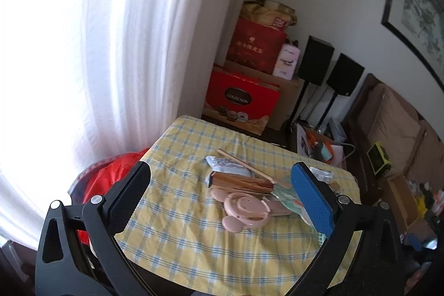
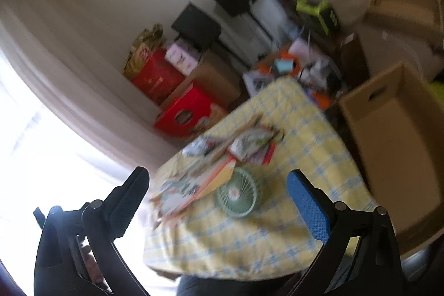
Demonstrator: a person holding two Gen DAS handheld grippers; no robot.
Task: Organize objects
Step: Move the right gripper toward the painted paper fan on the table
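A small table with a yellow and blue checked cloth [image 1: 194, 226] carries a pile of objects. In the left wrist view a pink neck fan [image 1: 244, 211] lies nearest, behind it a brown box [image 1: 241, 182], a grey packet [image 1: 227, 165] and a thin wooden stick [image 1: 241, 162]. My left gripper [image 1: 222, 185] is open above the table's near side, nothing between its fingers. The blurred right wrist view shows a green round fan [image 2: 237, 194], flat printed cards [image 2: 191, 189] and packets [image 2: 249, 144]. My right gripper [image 2: 219, 193] is open above the cloth [image 2: 249, 235].
An open cardboard box [image 2: 396, 146] stands right of the table. Red gift boxes [image 1: 244, 99] and two black speakers [image 1: 330, 65] are stacked at the back wall. A white curtain [image 1: 111, 46] hangs at left, a red bag [image 1: 113, 174] below it. A brown sofa [image 1: 396, 124] is at right.
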